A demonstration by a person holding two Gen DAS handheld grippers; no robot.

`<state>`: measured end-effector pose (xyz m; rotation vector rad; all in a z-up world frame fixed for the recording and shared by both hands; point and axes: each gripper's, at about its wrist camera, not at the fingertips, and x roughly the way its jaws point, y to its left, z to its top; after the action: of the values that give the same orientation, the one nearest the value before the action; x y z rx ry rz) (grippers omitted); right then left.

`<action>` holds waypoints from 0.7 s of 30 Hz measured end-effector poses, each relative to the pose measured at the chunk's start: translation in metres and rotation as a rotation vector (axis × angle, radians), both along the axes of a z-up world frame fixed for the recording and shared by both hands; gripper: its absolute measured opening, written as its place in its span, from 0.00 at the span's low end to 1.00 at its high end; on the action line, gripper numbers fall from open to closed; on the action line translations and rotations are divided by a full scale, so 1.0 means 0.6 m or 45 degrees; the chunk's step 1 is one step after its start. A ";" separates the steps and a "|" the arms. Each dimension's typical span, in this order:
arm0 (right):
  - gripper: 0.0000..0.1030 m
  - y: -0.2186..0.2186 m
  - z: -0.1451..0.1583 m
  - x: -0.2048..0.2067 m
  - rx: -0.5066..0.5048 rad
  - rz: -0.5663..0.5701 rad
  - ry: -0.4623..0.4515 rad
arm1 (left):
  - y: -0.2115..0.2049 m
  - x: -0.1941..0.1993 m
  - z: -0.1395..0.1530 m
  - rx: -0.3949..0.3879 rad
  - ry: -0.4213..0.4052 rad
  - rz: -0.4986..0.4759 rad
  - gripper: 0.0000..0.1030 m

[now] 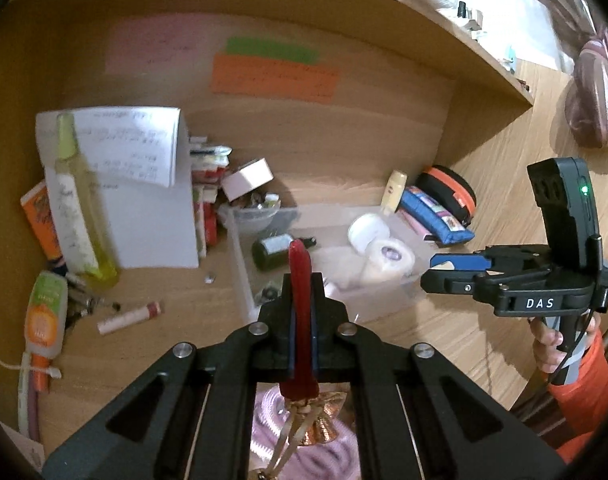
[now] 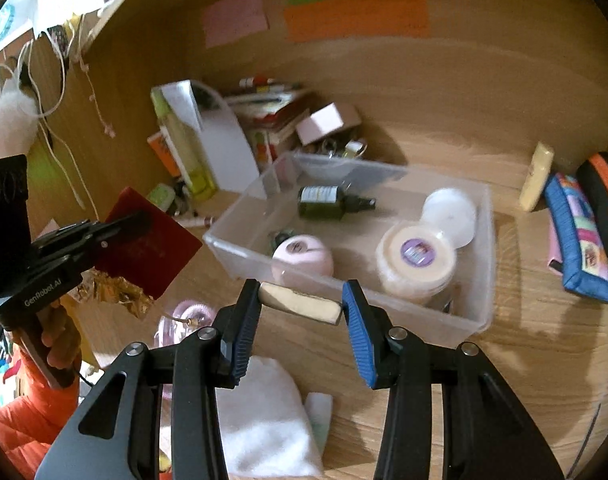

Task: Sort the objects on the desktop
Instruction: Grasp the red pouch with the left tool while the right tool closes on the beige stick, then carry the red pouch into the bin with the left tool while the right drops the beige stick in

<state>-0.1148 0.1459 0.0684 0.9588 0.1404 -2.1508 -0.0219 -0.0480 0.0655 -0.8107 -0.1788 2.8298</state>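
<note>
My left gripper point(image 1: 301, 280) is shut on a flat red card-like packet point(image 1: 300, 312) with a gold foil ornament hanging from it; it shows face-on in the right wrist view point(image 2: 151, 248). My right gripper point(image 2: 301, 304) is shut on a small cream tube point(image 2: 299, 303) held crosswise just in front of a clear plastic bin point(image 2: 480, 280). The bin holds a dark green bottle point(image 2: 324, 200), a pink round item point(image 2: 301, 258), a white lidded jar point(image 2: 416, 260) and a white cap point(image 2: 450, 210). The right gripper also shows in the left wrist view point(image 1: 440, 272).
A blue pencil case point(image 2: 580, 240) and a black-orange pouch point(image 2: 604, 188) lie at the right. A cream tube point(image 2: 538, 176) leans on the back wall. A yellow-green bottle point(image 1: 79, 208), papers point(image 1: 143, 200), a lip balm point(image 1: 129, 316) and boxes stand at the left. A white cloth point(image 2: 263, 416) lies near me.
</note>
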 end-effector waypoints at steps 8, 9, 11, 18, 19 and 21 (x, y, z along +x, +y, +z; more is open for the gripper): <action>0.38 0.014 0.014 -0.026 -0.047 -0.024 0.018 | 0.005 -0.031 0.029 0.028 0.038 -0.005 0.04; 0.37 0.016 0.014 -0.028 -0.050 -0.025 0.017 | 0.004 -0.036 0.031 0.038 0.038 -0.004 0.04; 0.37 0.015 0.014 -0.035 -0.054 -0.029 0.015 | 0.002 -0.046 0.033 0.048 0.037 0.002 0.04; 0.38 0.006 0.010 -0.064 -0.055 -0.014 0.007 | -0.006 -0.084 0.027 0.057 0.015 0.045 0.04; 0.38 0.003 0.009 -0.068 -0.054 -0.011 0.004 | -0.009 -0.091 0.024 0.061 0.009 0.050 0.04; 0.38 -0.002 0.005 -0.077 -0.049 -0.005 -0.003 | -0.014 -0.104 0.020 0.066 -0.002 0.071 0.04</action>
<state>-0.1609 0.1444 0.0712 0.9402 0.0951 -2.1483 -0.0843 -0.0567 0.0775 -0.8094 -0.2778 2.8637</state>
